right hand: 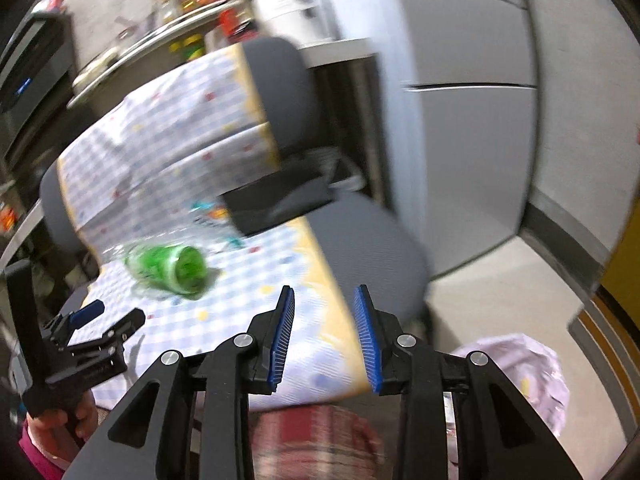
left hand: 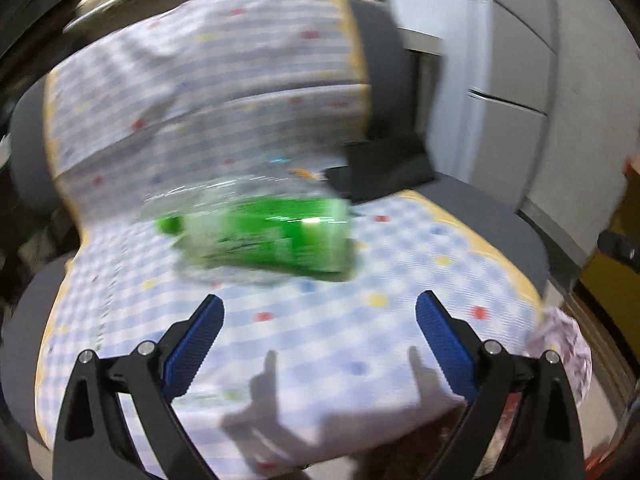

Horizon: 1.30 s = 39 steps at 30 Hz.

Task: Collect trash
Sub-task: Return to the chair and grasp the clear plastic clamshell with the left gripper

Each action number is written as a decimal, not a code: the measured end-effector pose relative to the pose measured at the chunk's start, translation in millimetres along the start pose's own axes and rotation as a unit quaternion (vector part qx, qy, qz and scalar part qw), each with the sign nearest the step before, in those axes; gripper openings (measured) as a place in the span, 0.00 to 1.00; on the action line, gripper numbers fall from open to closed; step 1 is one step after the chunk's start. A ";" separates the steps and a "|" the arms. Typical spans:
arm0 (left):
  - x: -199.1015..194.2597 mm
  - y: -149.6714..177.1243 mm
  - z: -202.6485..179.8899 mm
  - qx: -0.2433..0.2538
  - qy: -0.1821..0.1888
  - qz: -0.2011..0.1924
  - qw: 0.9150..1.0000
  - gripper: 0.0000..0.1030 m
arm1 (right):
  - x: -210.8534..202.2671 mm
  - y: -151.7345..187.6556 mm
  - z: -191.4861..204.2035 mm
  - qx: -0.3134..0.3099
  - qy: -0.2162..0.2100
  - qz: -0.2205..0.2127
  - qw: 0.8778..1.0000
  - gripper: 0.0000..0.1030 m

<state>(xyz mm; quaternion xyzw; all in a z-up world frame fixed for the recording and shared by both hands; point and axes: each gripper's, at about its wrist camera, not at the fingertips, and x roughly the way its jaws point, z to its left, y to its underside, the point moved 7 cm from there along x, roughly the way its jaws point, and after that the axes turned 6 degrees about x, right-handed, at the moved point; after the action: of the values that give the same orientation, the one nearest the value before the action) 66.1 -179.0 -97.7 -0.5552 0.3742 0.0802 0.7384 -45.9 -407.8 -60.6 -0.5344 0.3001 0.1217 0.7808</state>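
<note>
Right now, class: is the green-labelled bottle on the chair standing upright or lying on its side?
Lying on its side. The bottle stretches lengthwise across the checked seat cover, its round end facing the right camera.

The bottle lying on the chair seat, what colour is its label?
Green, on a clear plastic bottle; it shows best in the left wrist view.

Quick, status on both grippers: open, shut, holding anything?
Left gripper: open wide, empty, short of the green plastic bottle on the chair.
Right gripper: partly open, nothing between its fingers.

Green bottle (left hand: 260, 236), perhaps crushed, motion-blurred
</note>
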 end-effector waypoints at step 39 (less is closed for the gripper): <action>55.5 -77.4 98.9 0.107 -0.069 -0.035 0.991 0.27 | 75.2 -11.4 83.5 -0.047 -0.039 0.044 0.997 0.42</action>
<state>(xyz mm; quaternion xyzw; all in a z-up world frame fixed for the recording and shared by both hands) 192.5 -137.1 -64.2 -0.4791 0.3097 0.0521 0.8197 47.6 -346.4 -76.1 -0.5513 0.2861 0.1905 0.7602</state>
